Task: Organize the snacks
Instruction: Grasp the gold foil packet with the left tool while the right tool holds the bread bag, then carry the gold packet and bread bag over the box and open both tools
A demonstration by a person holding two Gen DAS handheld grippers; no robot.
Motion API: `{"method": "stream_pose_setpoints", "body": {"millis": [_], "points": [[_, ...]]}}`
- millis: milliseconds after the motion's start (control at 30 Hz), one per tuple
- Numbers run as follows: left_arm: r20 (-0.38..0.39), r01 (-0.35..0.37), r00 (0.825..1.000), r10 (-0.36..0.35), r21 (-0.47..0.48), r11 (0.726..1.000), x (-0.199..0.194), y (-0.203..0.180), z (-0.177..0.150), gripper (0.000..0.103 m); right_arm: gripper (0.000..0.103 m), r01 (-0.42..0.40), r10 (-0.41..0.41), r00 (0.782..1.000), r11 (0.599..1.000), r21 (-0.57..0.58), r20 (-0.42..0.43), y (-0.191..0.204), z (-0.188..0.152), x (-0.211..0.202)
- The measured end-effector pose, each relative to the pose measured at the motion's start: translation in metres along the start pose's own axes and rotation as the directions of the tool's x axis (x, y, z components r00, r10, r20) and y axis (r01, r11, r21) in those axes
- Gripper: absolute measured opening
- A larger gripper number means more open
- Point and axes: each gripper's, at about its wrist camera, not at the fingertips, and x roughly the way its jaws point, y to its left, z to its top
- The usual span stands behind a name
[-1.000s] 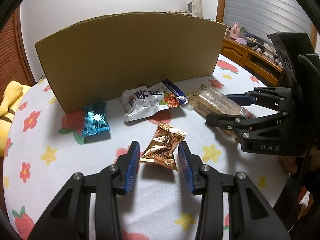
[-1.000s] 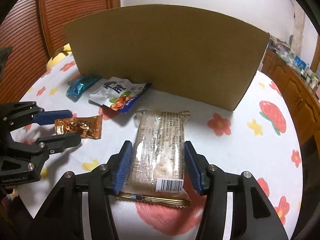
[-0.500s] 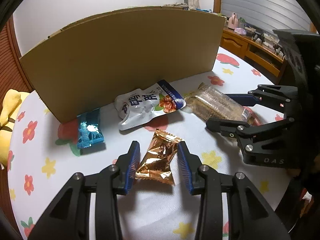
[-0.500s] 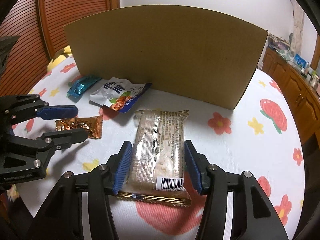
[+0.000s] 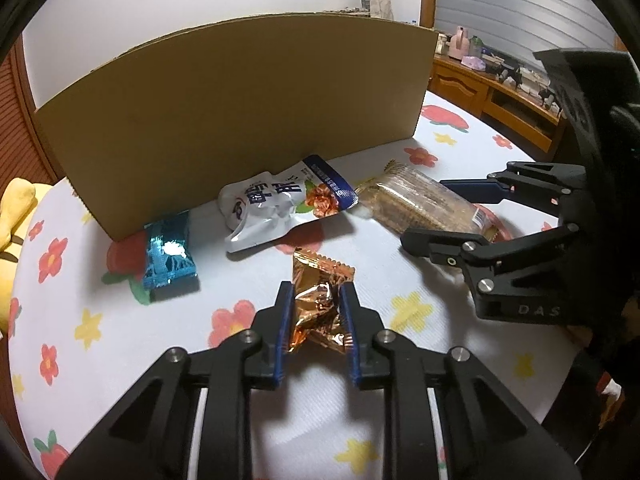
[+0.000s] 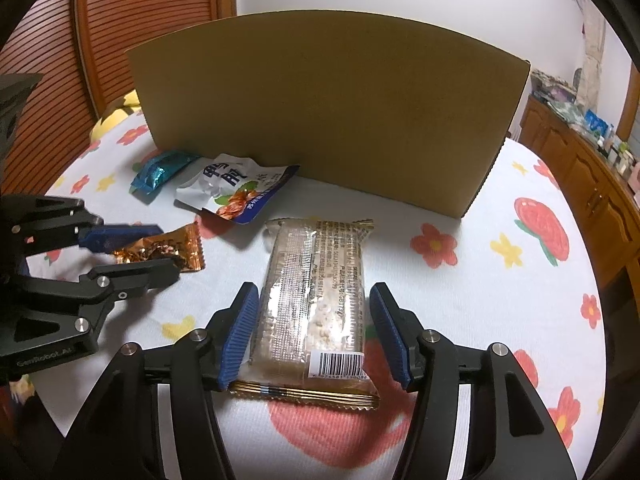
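My left gripper [image 5: 316, 292] is shut on a crumpled gold snack packet [image 5: 325, 272], which sits low over the flowered tablecloth [image 5: 100, 320]. In the right wrist view the same grip shows at the left edge, with the gold packet [image 6: 188, 244] poking out past the left gripper [image 6: 168, 250]. A long clear bar packet [image 6: 316, 264] lies flat between the fingers of my right gripper [image 6: 315, 292]. Those jaws are opening, and a narrow gap shows on each side of the packet. A white pouch [image 5: 280, 204] and a blue packet [image 5: 168, 256] lie by the cardboard box [image 5: 240, 100].
The tall cardboard box wall [image 6: 328, 100] stands across the back of the round table. A yellow soft thing [image 5: 16, 216] lies at the far left edge. Wooden cabinets [image 5: 480, 88] run along the right. My right gripper [image 5: 423, 209] reaches in at the right of the left wrist view.
My left jaws have closed onto the gold packet and crumpled it. The right jaws have spread a little away from the clear bar packet. Neither hand has shifted much.
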Motion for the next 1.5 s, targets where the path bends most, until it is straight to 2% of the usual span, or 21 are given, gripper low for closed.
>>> {"method": "stream_pose_setpoints", "body": {"millis": [233,333,467,833,1167,1500], "points": [[0.053,0.004,0.999,-0.002,-0.039,0.999,-0.020,0.005,-0.002,0.021,0.059,0.001,-0.001,1.000,1.000,-0.001,0.001,0.000,0.000,0.000],[0.076,0.000,0.997,0.003,-0.041,0.999,-0.031,0.006,-0.002,0.021,0.051,0.004,-0.004,1.000,1.000,-0.003,0.006,0.001,0.000,-0.001],[0.109,-0.002,0.994,0.007,-0.047,0.999,-0.043,0.008,0.002,0.021,0.046,0.017,-0.016,1.000,1.000,-0.008,0.012,0.003,0.001,-0.002],[0.172,-0.030,0.984,0.040,-0.061,0.998,-0.063,0.013,0.015,0.021,0.043,0.026,-0.027,0.999,0.999,0.021,0.031,-0.001,0.000,-0.005],[0.222,-0.050,0.973,0.064,-0.068,0.996,-0.075,0.020,0.027,0.021,0.043,0.016,-0.019,0.993,0.999,0.030,0.121,-0.003,0.008,-0.036],[0.261,-0.070,0.961,0.085,-0.066,0.995,-0.079,0.036,0.063,0.021,0.043,-0.011,0.015,0.969,1.000,-0.017,0.247,-0.007,0.054,-0.080]]}}
